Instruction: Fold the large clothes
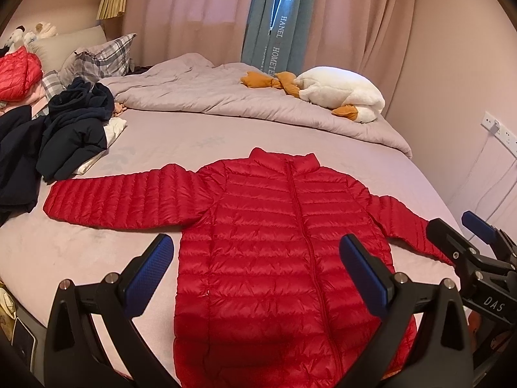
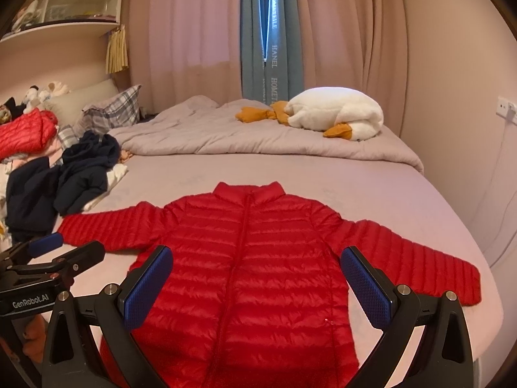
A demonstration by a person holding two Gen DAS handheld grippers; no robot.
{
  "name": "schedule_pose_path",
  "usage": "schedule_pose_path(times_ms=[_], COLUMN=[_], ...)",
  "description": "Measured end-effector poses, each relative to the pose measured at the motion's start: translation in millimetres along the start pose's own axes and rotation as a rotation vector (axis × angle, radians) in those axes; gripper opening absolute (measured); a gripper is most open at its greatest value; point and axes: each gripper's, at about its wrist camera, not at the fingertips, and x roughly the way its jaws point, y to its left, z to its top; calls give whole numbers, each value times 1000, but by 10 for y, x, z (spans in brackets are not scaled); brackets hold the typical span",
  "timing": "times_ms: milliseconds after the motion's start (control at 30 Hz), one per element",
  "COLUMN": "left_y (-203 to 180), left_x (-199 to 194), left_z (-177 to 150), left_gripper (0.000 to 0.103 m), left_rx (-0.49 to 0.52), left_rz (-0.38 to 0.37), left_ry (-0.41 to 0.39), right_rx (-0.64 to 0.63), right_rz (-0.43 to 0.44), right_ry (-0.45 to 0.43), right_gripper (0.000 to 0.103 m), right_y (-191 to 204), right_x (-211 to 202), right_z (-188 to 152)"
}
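A red quilted puffer jacket (image 1: 274, 236) lies flat and zipped on the pink bed sheet (image 1: 200, 135), collar away from me, both sleeves spread out; it also shows in the right wrist view (image 2: 258, 258). My left gripper (image 1: 255, 258) is open and empty, hovering above the jacket's lower body. My right gripper (image 2: 255, 265) is open and empty above the jacket's lower body too. The right gripper shows at the right edge of the left wrist view (image 1: 452, 226), and the left gripper at the left edge of the right wrist view (image 2: 71, 245).
A pile of dark navy clothes (image 1: 64, 129) and another red jacket (image 1: 19, 74) lie at the left. A rumpled grey duvet (image 1: 226, 97) with a white plush goose (image 1: 342, 93) lies at the far side. Plaid pillows (image 1: 103, 58) sit at the back left. A wall is on the right.
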Motion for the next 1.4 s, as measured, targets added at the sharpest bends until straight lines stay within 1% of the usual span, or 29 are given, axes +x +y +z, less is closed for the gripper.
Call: schedule_pose_path(times_ms=[400,533,667,800,900,967,1000,1133,1167,1233,1267,1300,1367,1400], left_y=[43,105,241,440,582,656,683,751,753,733,721,698,641,614], left_x=[0,12,37,73,126,186,215,317,344,398,414,446,506,531], left_z=[-5,-15,-54,-115,-148,-165,-174,-222,-233,-245,-253,-257,-265,-271], left_gripper=[102,102,102,102,102,102,102,102,102,102,102,102,101,101], left_rx=[-13,-31,-80,-141,-173,-193,-200,-211,-208,-199,-193,-186,-173,-166], left_rz=[-1,10,31,54,83,96,100,95,90,84,82,77,68,63], left_ry=[5,6,14,27,40,49,57,88,95,110,116,123,138,145], right_rx=[26,39,51,93,139,199,227,353,391,468,516,552,653,689], right_rz=[2,-3,0,-5,-29,-59,-71,-133,-152,-185,-202,-213,-254,-278], right_ry=[-2,4,13,22,27,18,17,17,15,12,10,8,-1,-2], right_gripper=[103,103,103,103,103,102,101,88,86,77,74,69,62,57], right_y=[-52,-68,-133,-266,-396,-537,-611,-980,-1095,-1310,-1445,-1538,-1803,-1911], right_x=[13,18,60,121,150,144,144,135,128,112,102,92,54,53], right_z=[9,4,16,20,7,-12,-22,-68,-87,-133,-167,-196,-309,-358])
